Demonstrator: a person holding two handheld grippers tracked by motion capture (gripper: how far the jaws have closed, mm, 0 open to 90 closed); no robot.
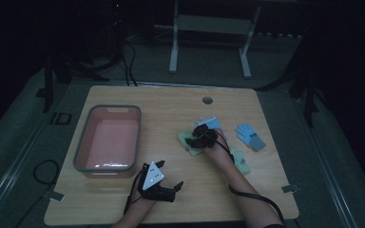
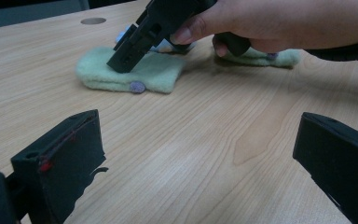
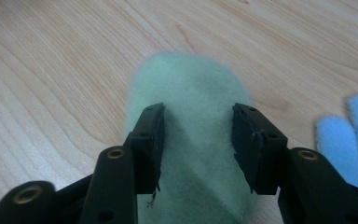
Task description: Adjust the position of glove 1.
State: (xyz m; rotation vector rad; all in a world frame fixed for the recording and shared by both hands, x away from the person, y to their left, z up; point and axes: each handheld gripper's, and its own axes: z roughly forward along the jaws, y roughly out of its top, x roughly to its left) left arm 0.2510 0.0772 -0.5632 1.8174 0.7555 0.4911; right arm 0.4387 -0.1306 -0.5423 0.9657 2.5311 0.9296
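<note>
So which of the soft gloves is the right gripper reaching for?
The pale green glove nearest the pink bin: the right gripper has its jaws either side of it. The blue glove and the other green one lie untouched.

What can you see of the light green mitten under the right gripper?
The light green mitten is soft, fuzzy, fleece-like fabric with a rounded end and a small purple button at its edge. It lies flat on the wooden table, right of the pink bin. The right gripper is down on it, jaws open and straddling it. A blue glove lies close beside it.
</note>
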